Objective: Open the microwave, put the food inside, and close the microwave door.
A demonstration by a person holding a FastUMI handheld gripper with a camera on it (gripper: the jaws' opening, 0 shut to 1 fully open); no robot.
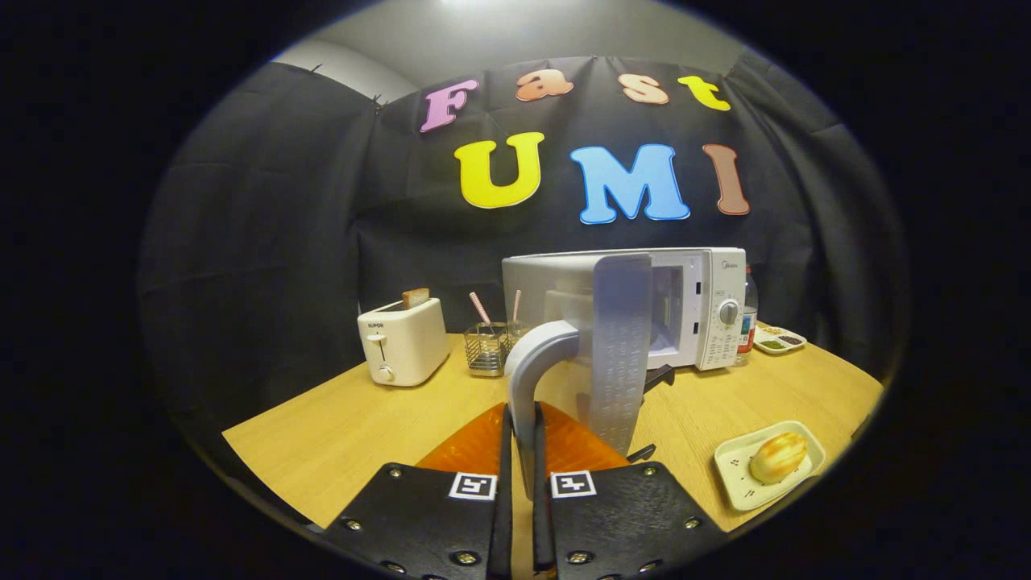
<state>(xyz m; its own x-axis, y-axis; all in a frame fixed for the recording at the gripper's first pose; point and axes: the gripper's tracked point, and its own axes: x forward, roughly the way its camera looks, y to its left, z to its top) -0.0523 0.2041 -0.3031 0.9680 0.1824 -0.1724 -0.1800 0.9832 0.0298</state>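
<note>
While the gripper has its fingers pinched tight on the door handle, with the microwave door swung wide open, I'd say step one's basically done, but the bread sits on its plate off to the right, so loading and closing the microwave are left.
</note>
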